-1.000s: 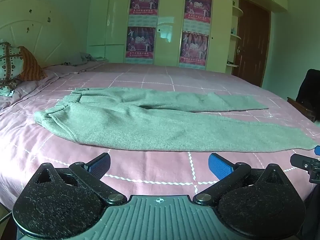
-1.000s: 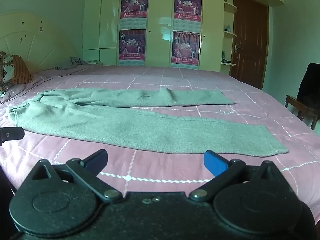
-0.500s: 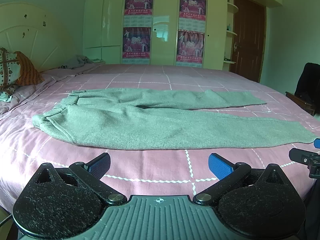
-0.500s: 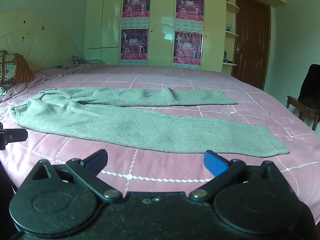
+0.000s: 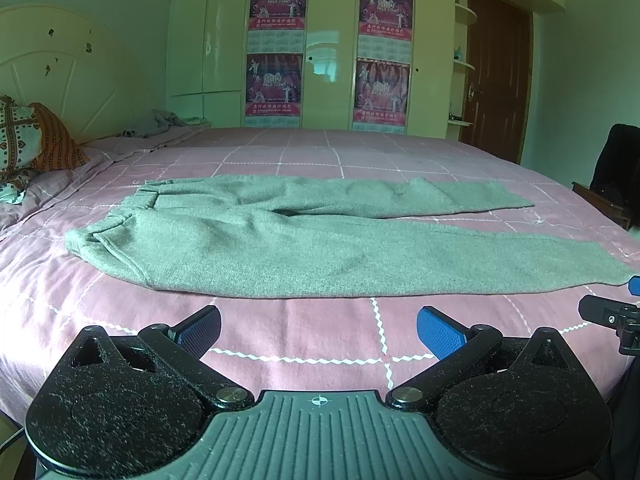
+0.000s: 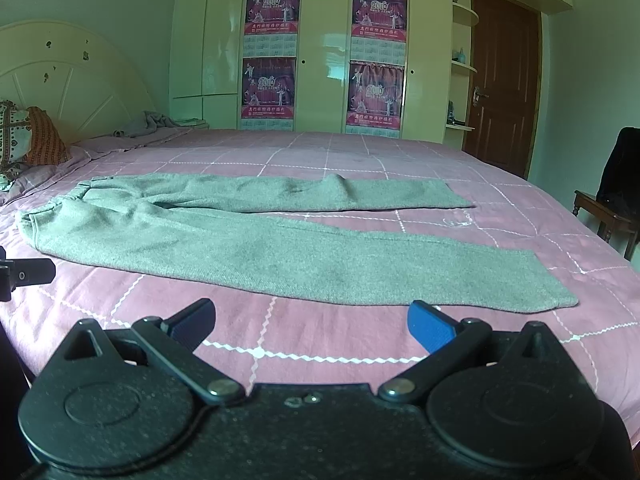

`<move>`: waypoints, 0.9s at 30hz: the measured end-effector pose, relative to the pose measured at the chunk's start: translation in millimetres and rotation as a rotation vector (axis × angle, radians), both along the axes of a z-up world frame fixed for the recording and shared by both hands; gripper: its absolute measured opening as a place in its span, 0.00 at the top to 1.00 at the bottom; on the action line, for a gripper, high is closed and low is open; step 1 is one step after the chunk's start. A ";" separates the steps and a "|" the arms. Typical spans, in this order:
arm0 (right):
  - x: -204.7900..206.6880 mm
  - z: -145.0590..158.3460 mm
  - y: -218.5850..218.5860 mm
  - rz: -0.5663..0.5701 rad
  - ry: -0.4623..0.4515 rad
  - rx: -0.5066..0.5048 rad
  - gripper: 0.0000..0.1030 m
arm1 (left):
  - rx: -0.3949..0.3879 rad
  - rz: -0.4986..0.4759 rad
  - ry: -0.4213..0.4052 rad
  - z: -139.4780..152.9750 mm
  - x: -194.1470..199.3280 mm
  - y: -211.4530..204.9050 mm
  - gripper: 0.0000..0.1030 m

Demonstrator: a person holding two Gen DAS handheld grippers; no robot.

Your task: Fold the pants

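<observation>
Grey pants (image 5: pixel 280 248) lie flat on the pink bed, waistband at the left, both legs stretched to the right and spread apart. They also show in the right wrist view (image 6: pixel 248 240). My left gripper (image 5: pixel 319 330) is open and empty above the bed's near edge, in front of the seat and near leg. My right gripper (image 6: pixel 311 322) is open and empty, in front of the near leg's lower part and close to its hem. Each gripper shows at the side edge of the other view.
The pink checked bedspread (image 5: pixel 280 152) covers a wide bed. Pillows (image 5: pixel 24 140) and a crumpled cloth (image 5: pixel 156 122) lie at the headboard end on the left. A wardrobe with posters (image 5: pixel 328 52) stands behind. A dark chair (image 6: pixel 612 200) stands at the right.
Both views have levelled and shifted slightly; the pants sit a little lower and closer in the frames. The pants have not moved and both grippers stay open.
</observation>
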State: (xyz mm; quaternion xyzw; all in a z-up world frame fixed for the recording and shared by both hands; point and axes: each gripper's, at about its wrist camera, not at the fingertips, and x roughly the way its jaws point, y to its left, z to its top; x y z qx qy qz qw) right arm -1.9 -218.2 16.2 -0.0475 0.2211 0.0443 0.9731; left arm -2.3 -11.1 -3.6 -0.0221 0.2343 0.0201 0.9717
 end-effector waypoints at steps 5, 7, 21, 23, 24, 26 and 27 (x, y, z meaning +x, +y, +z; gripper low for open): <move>-0.3 1.0 -1.0 -0.001 -0.001 0.003 0.00 | 0.005 -0.002 0.001 0.1 -0.1 -0.6 0.00; -0.2 0.9 -1.5 -0.001 -0.001 0.003 0.00 | 0.007 -0.004 0.001 -0.2 -0.6 -0.3 0.00; 0.2 1.3 -1.6 -0.004 -0.006 0.007 0.00 | 0.010 -0.003 0.001 0.3 0.8 -2.1 0.00; 0.3 1.3 -1.6 -0.003 -0.006 0.006 0.00 | 0.010 -0.003 0.002 0.3 0.9 -2.0 0.00; 0.4 1.5 -1.5 -0.002 -0.004 0.006 0.00 | 0.010 -0.002 0.001 0.4 0.8 -2.2 0.00; -0.3 1.7 -1.5 -0.003 -0.006 0.006 0.00 | 0.009 -0.003 0.001 0.3 0.9 -2.2 0.00; -0.6 2.2 -1.4 -0.003 -0.007 0.006 0.00 | 0.010 -0.002 0.001 0.4 0.8 -2.4 0.00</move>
